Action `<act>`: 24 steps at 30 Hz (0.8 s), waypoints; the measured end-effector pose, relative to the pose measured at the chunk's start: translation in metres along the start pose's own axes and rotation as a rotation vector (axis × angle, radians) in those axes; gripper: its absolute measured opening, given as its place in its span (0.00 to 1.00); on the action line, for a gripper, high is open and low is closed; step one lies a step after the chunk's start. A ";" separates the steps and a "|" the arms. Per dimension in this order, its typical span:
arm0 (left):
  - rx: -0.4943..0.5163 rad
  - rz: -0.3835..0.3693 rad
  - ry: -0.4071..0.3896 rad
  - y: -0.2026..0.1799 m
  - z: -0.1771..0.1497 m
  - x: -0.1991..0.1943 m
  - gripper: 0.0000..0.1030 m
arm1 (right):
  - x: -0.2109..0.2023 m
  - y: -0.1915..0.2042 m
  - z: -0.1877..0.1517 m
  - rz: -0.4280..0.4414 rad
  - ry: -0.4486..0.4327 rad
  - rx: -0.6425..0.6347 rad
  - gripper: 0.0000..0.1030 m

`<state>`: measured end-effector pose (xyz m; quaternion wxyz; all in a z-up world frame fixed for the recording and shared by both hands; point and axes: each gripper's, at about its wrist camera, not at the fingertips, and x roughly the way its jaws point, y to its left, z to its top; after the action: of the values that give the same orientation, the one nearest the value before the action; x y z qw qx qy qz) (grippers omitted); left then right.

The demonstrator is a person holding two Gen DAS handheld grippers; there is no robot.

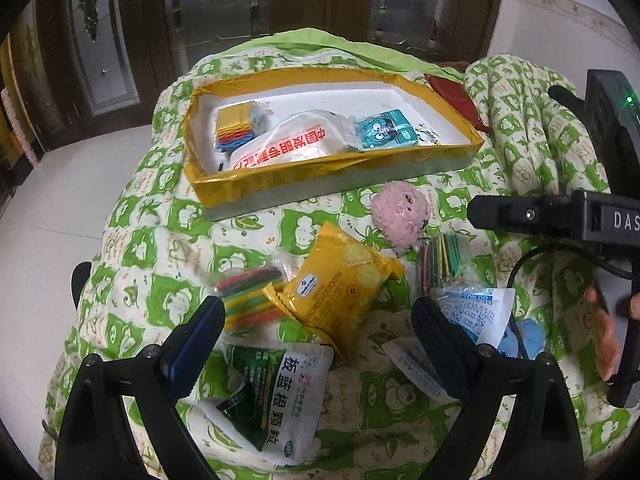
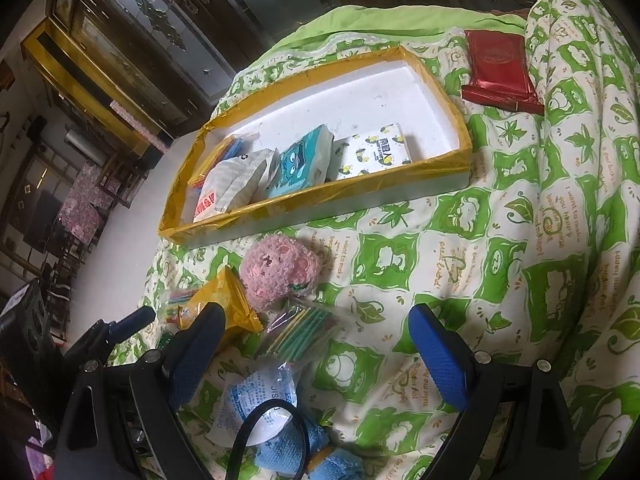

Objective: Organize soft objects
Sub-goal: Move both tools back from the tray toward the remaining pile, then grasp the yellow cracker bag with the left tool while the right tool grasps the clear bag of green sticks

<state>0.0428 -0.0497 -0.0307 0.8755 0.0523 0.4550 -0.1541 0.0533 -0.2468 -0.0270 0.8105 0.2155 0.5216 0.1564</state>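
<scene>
My left gripper [image 1: 316, 316] stands open low over the green-patterned quilt [image 1: 168, 248]. A yellow snack packet [image 1: 340, 288] lies between its fingertips, untouched, and a green-and-white medicine sachet [image 1: 280, 384] lies just below. A pink plush [image 1: 400, 212] sits near the yellow-taped box [image 1: 280, 184], which holds tissue packs and a white bag. My right gripper [image 2: 314, 320] is also open, above a bag of coloured sticks [image 2: 304, 332]. The pink plush [image 2: 280, 268] lies ahead of it.
A desiccant sachet [image 2: 256, 396] and a blue plush [image 2: 288, 448] lie under the right gripper's cable. A red packet [image 2: 500, 68] lies beyond the box [image 2: 320, 192]. Another stick bag [image 1: 248, 296] lies by the left finger. The quilt drops to white floor [image 1: 60, 220] on the left.
</scene>
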 end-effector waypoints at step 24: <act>0.097 0.004 0.049 -0.018 0.012 0.036 0.91 | 0.034 0.007 -0.005 0.074 0.109 0.052 0.75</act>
<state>0.0658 -0.0774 -0.0527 0.8607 0.0995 0.4684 -0.1730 0.0623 -0.2239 -0.0515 0.7687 0.2468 0.5606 0.1841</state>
